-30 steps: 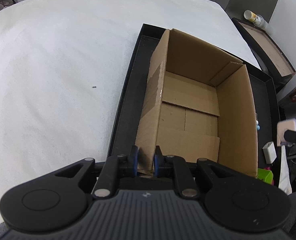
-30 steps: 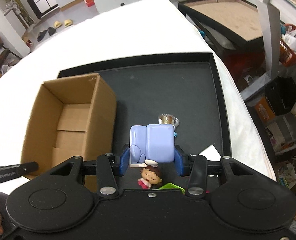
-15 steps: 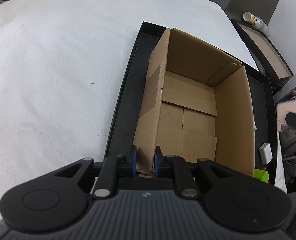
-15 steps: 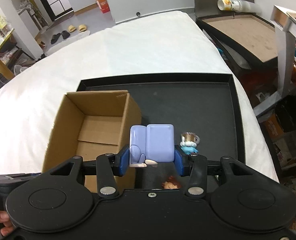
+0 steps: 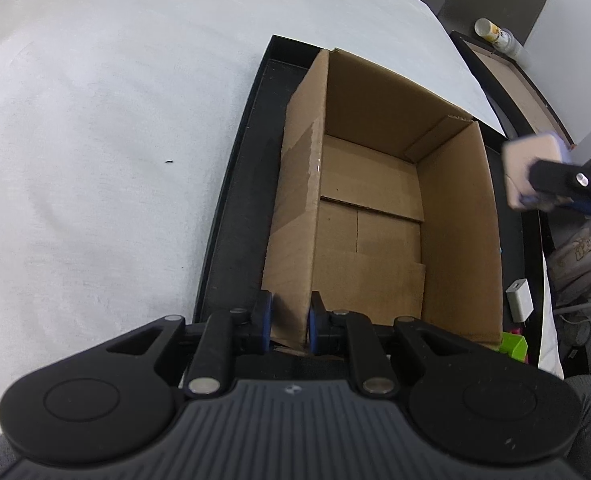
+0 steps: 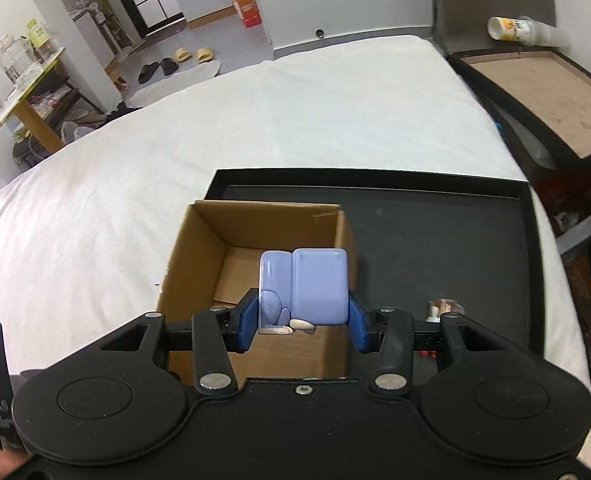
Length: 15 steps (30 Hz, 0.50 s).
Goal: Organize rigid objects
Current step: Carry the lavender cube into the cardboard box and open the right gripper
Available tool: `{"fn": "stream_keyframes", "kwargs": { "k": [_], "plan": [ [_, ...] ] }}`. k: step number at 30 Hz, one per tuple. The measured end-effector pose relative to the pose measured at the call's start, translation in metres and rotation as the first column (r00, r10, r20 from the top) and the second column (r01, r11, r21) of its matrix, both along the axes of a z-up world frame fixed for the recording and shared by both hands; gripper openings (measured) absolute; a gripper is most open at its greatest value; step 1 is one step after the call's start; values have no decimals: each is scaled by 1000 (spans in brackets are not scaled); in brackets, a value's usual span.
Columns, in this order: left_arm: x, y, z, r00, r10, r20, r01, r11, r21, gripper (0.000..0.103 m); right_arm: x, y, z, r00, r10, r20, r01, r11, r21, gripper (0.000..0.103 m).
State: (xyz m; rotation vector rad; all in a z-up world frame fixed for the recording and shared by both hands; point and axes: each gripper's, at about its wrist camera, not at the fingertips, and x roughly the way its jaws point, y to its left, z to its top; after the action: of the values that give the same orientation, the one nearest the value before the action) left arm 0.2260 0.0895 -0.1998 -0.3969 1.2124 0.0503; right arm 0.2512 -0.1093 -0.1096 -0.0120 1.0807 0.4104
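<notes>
**Blue toy held over the open cardboard box**

The pale blue toy [image 6: 302, 289], a blocky figure with small cream feet at its lower edge, is sitting clamped between the blue pads of the right gripper [image 6: 300, 322], one pad pressing on each of its sides. Seen along that gripper, the toy is hanging in front of the cardboard box [image 6: 199, 248], overlapping the box's open mouth and its right-hand wall. In the left wrist view the same toy [image 5: 531, 164] is showing as a blurred, pale block at the tip of the right gripper [image 5: 535, 196], just beyond the box's right wall and above the level of its rim.

The cardboard box [image 5: 455, 220] is standing upright with its top open and its folded bottom flaps bare. The left gripper [image 5: 288, 322] is pinching the box's near left wall, one pad outside and one inside, jaws nearly together on the cardboard.

The box is resting inside a shallow black tray [image 6: 435, 240], toward the tray's left end. To the right of the box, on the tray floor, a small figurine with a brown top [image 6: 443, 307] is partly hiding behind the right gripper's linkage. By the box's near right corner, a white charger block [image 5: 519, 300] and a bright green piece [image 5: 514, 346] are lying close together.

The tray is lying on a white cloth surface [image 5: 95, 140] that is spreading well beyond the box on its left and far sides.
</notes>
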Motion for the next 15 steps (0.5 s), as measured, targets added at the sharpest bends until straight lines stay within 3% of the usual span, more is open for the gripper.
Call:
{"fn": "stream_keyframes", "kwargs": {
  "k": [15],
  "plan": [
    [-2,9,-3,1000,0,-3,-1,999,-47,16,20,48,-24,997,37,-69,-36,999,14,44]
  ]
}}
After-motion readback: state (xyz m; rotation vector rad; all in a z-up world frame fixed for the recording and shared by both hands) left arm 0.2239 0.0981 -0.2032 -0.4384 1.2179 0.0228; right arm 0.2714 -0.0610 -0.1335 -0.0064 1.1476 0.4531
